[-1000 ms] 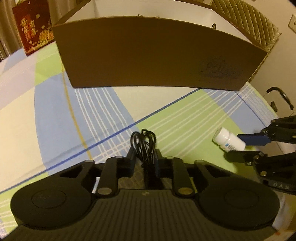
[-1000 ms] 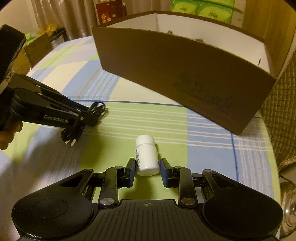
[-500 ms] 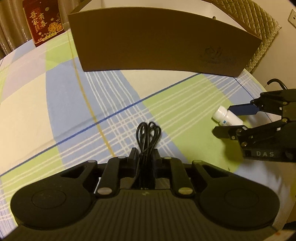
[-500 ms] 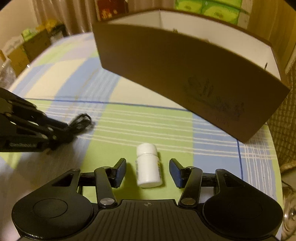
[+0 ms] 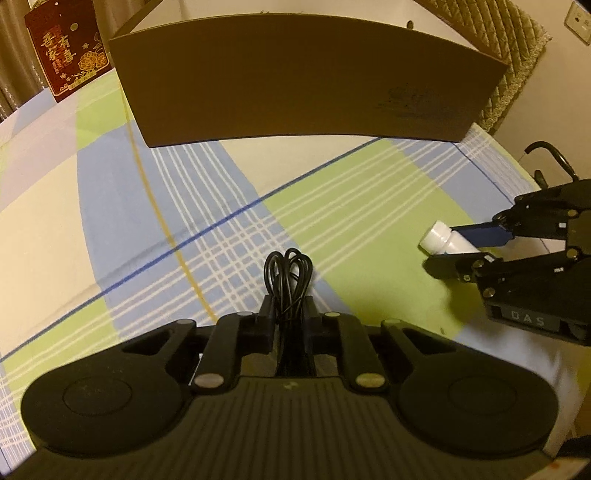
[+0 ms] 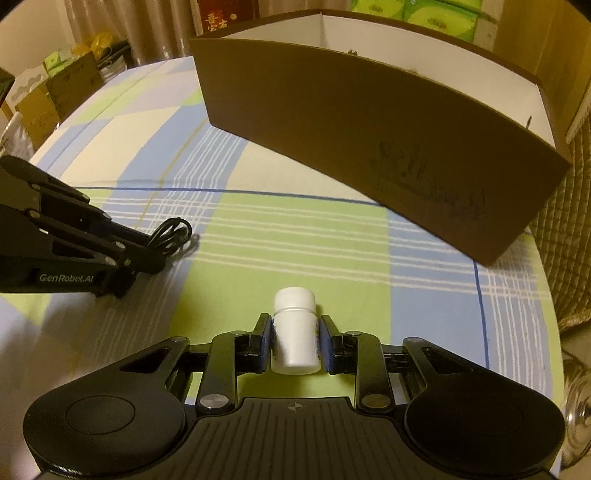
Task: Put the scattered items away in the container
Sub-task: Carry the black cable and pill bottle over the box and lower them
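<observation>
**Black cable and white bottle both gripped before the brown box**

"GenRobot.AI" is printed in white on the side of the left gripper [image 6: 147, 254]; "DAS" shows on the side of the right gripper [image 5: 448, 251]. The red gift box [image 5: 68, 51] at the table's far left corner carries gold Chinese characters, and the brown cardboard box [image 6: 369, 147] bears a faint dark print on its near wall that cannot be read.

Left fingers are clenched on the coiled black cable [image 5: 290, 273], whose loops stick out past the fingertips. Right jaws are closing, their blue pads pressing both sides of the white pill bottle [image 6: 295, 332], cap pointing away toward the box.

Both items sit near the front of the table, on a checked blue, green and cream tablecloth [image 6: 295, 236]; the open box stands toward the far edge. Curtains, cardboard cartons [image 6: 51, 96] and green tissue packs [image 6: 424, 14] lie beyond.
</observation>
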`<state>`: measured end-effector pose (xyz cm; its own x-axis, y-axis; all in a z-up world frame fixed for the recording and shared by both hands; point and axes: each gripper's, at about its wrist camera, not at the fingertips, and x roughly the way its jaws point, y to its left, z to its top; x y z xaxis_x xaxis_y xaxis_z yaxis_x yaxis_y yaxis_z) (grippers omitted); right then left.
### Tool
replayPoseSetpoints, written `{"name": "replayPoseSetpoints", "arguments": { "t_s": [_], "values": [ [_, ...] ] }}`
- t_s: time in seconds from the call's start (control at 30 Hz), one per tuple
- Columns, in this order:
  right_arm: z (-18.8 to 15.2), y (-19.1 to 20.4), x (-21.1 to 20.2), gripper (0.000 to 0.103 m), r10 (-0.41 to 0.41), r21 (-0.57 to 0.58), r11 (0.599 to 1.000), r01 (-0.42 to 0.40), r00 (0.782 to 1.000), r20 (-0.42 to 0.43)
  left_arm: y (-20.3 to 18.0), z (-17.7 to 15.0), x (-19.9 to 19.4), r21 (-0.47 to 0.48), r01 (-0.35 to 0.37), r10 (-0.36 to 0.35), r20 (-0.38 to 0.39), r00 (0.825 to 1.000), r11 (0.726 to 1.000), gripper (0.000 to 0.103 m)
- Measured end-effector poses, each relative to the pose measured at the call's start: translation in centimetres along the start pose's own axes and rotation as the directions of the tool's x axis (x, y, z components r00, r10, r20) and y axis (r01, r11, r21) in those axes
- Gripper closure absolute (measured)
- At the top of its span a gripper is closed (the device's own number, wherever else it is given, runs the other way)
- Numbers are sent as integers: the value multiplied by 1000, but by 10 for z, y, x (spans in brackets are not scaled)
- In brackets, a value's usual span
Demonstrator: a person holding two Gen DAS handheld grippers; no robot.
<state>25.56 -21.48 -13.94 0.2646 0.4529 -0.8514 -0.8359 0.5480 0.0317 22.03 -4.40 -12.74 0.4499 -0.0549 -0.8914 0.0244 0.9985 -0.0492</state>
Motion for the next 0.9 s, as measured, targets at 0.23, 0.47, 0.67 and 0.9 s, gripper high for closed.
{"name": "replayPoseSetpoints", "arguments": {
  "t_s": [0.23, 0.47, 0.67, 0.9],
  "values": [
    [-4, 0, -13, 79, 16, 23, 1000, -17, 1000, 9, -3, -4, -19, -8, 15, -14, 28, 1000, 1000, 92],
    [-7, 1, -29, 79, 33, 38, 999, -34, 999, 26, -10, -2, -43, -9, 32, -31, 77, 997, 999, 92],
    [-3, -1, -46, 79, 42, 49, 998, -45, 997, 57, -18, 5, -63, -2, 57, -56, 133, 990, 998, 92],
    [10, -2, -61, 79, 59, 53, 997, -64, 994, 97, -26, 19, -77, 8, 83, -83, 183, 980, 996, 92]
  ]
}}
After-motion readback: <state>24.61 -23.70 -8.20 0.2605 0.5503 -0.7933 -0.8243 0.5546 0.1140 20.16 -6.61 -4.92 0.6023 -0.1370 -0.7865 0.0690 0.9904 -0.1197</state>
